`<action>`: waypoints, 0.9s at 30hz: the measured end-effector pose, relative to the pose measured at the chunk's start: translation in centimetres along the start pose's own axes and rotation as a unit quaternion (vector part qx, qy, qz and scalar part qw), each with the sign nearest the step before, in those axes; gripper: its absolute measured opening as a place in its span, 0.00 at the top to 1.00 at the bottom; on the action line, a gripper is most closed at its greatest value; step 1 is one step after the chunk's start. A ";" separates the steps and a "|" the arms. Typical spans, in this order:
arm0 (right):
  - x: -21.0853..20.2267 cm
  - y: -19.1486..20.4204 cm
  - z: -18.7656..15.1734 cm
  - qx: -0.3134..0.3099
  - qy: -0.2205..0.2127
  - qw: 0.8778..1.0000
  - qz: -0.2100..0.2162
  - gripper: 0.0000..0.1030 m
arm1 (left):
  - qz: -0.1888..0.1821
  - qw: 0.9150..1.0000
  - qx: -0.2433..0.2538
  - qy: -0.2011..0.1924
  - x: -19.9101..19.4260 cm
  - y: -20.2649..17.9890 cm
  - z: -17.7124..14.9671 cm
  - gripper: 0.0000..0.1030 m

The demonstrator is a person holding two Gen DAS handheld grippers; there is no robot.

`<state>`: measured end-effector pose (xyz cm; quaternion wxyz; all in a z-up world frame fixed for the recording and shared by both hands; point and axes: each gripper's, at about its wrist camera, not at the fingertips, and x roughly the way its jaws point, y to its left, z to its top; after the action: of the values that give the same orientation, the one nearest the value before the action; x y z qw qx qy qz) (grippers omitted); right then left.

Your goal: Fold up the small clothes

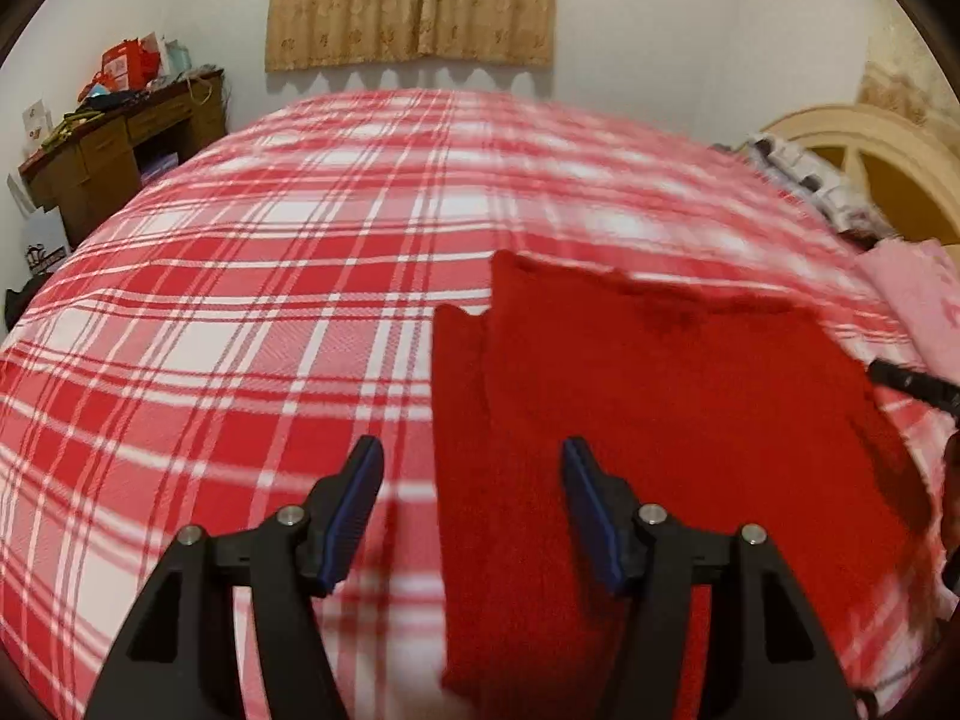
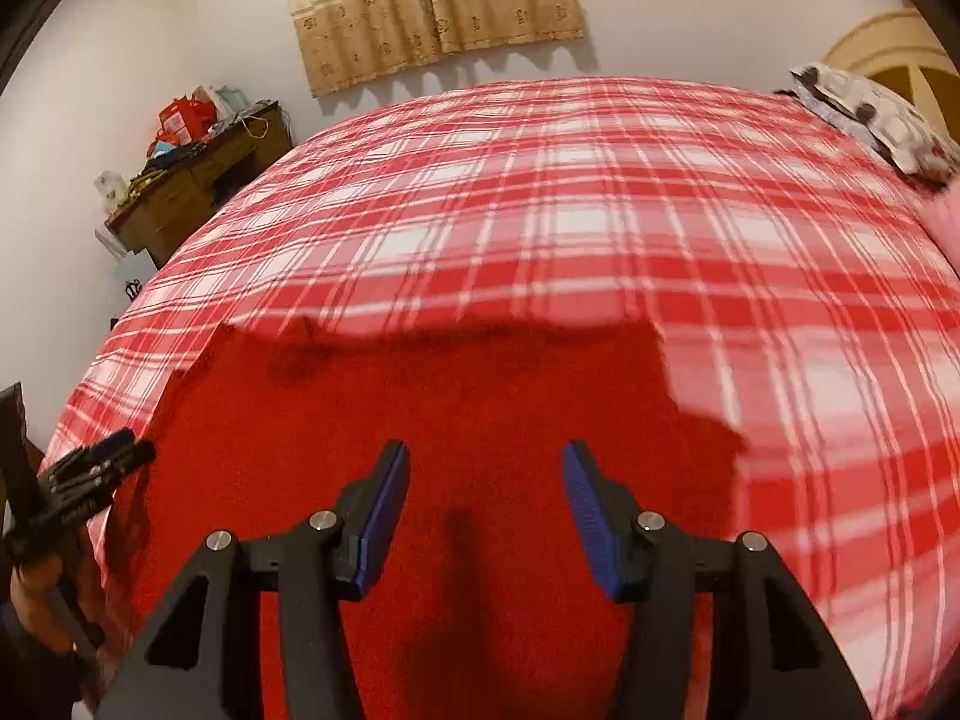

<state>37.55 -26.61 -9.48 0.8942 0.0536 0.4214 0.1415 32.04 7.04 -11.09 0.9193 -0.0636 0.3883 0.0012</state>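
A red knitted garment (image 1: pixel 660 420) lies flat on the bed's red-and-white plaid cover (image 1: pixel 240 300), and both tools hover above it with nothing gripped. In the left wrist view the left tool (image 1: pixel 473 468) stands with its blue-padded fingers (image 1: pixel 360 504) apart, straddling the garment's left edge: the pad at 9 o'clock is over plaid, the pad at 3 o'clock over red knit, and neither presses the cloth. The garment spreads from between the pads toward 1 and 2 o'clock, a narrower folded strip running along its left side. The right tool's black tip (image 1: pixel 912 387) shows at 3 o'clock over the garment's right edge. In the right wrist view the right tool (image 2: pixel 486 468) is likewise parted and empty, over the middle of the garment, which reaches from 9 o'clock to about 2 o'clock. The left tool appears blurred at 9 o'clock, at the garment's left edge.
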 end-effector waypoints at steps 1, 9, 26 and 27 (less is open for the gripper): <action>-1.1 -0.6 -1.0 0.006 -0.005 1.000 0.003 0.47 | -0.010 1.000 0.002 -0.005 -0.9 -0.1 -0.5 0.38; -6.8 -3.6 -7.0 0.039 -0.009 0.999 0.010 0.47 | -0.050 0.999 0.004 -0.020 -4.9 -0.2 -4.9 0.40; -6.1 -3.1 -8.8 0.045 -0.018 0.999 0.014 0.67 | -0.082 0.997 -0.012 0.001 -3.3 -0.7 -4.9 0.84; -6.2 -2.9 -8.8 0.041 -0.021 0.999 0.013 0.66 | -0.082 0.997 -0.014 0.001 -3.3 -0.7 -5.0 0.84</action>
<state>27.66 -31.41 -11.12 0.8980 0.0988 0.4070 0.1347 26.25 5.94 -12.11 0.9148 -0.1079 0.3830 -0.0686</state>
